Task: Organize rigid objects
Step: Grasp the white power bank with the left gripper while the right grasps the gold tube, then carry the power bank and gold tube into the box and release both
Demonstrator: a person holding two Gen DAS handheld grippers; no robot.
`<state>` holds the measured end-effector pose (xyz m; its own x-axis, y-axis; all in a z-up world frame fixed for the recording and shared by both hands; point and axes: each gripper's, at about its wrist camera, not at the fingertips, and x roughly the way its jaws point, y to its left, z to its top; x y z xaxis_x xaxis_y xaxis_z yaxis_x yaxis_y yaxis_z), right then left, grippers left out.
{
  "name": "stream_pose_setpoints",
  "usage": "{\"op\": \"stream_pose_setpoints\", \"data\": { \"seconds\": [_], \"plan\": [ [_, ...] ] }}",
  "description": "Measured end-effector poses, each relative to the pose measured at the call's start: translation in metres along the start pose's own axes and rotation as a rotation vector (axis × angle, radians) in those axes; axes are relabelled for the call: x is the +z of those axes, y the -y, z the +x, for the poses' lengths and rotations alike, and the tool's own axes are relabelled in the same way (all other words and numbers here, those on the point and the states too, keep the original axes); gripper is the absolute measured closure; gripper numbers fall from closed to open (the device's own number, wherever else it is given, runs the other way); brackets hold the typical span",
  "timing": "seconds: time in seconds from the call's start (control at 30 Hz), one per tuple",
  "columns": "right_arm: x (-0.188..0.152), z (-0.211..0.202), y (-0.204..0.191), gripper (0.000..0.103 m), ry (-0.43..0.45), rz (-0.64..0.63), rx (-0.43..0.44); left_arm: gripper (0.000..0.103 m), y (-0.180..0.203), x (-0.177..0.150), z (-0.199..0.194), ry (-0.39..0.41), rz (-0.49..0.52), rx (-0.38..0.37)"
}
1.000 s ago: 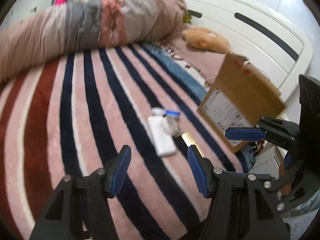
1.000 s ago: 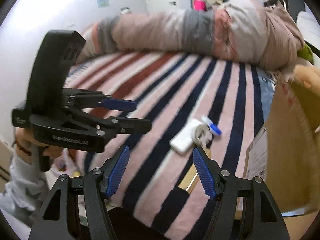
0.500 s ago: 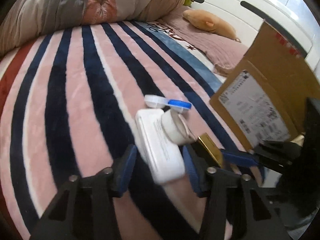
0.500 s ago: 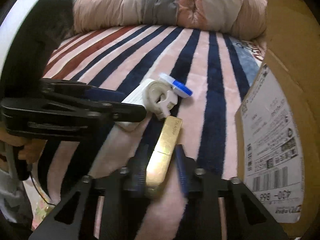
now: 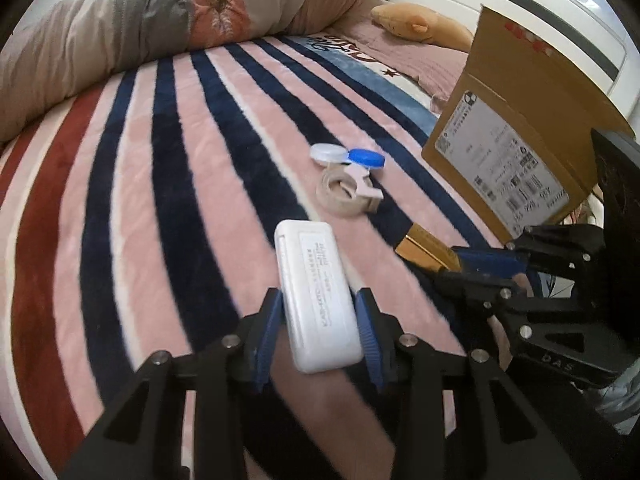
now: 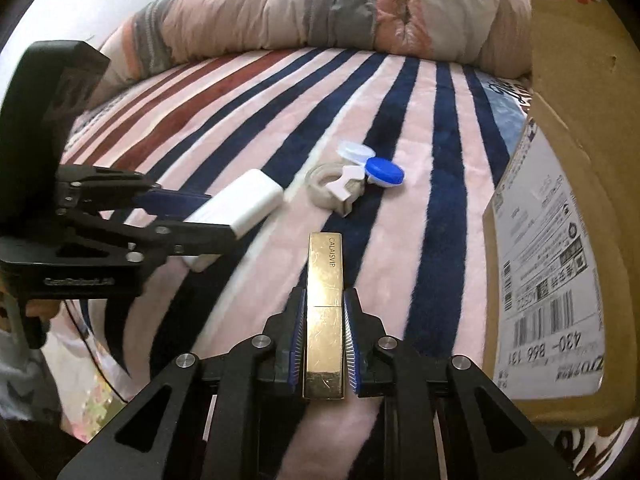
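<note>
My left gripper (image 5: 318, 308) is shut on a white rectangular case (image 5: 316, 292) and holds it just above the striped blanket; it also shows in the right wrist view (image 6: 240, 204). My right gripper (image 6: 324, 312) is shut on a gold rectangular tube (image 6: 325, 312), whose tip shows in the left wrist view (image 5: 426, 249). A beige tape roll with a white dispenser (image 5: 346, 194) and a white and blue contact lens case (image 5: 348, 156) lie on the blanket ahead; both show in the right wrist view, roll (image 6: 334, 190), lens case (image 6: 372, 164).
A cardboard box (image 5: 516, 136) with a shipping label stands at the right, close to my right gripper (image 6: 560, 240). A rolled duvet (image 5: 160, 28) lies across the far side of the bed. A plush toy (image 5: 420, 26) lies near the white headboard (image 5: 560, 8).
Both grippers moved in over the bed and closed, the left on the white case, the right on the gold tube. The white case now sits apart from the tape roll.
</note>
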<state>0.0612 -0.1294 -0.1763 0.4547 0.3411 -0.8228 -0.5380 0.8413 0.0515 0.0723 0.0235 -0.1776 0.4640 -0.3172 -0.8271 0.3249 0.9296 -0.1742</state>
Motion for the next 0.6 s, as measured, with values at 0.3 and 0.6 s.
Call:
{"op": "stream_pose_setpoints", "data": {
  "seconds": [0.3, 0.6],
  "plan": [
    [0.006, 0.014, -0.004, 0.089, -0.016, -0.005, -0.012, 0.068, -0.003, 0.0, 0.019, 0.049, -0.064, 0.034],
    [0.012, -0.008, -0.016, 0.09, 0.054, -0.05, 0.03, 0.071, 0.005, -0.001, -0.017, 0.091, -0.06, 0.084]
  ]
}}
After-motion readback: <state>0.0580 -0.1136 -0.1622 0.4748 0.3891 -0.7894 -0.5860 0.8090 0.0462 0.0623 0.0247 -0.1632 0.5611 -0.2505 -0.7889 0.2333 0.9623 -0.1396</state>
